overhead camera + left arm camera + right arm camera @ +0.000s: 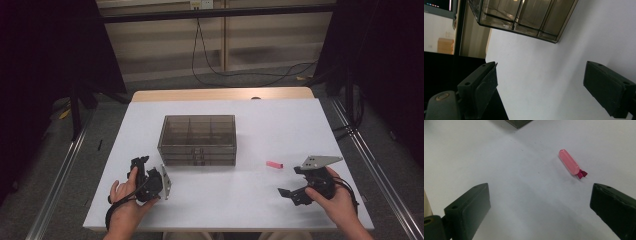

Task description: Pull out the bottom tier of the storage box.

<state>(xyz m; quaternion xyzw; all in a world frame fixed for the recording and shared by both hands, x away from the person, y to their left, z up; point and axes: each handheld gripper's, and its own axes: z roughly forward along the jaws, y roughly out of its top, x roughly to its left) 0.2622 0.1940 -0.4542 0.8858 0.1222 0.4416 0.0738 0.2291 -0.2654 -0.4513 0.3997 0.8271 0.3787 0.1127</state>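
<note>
At frame top, box (518, 122) corner — cropped

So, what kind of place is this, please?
Probably a lab or recording station, not a home: a white table ringed by black curtains, a cable hanging by the far wall, and a person working handheld grippers near a smoky drawer box.

My high camera looks forward and down over the whole white table (300, 125), while my two gripper cameras sit low and close, both catching the smoky compartment box (524, 17) mid-table.
</note>
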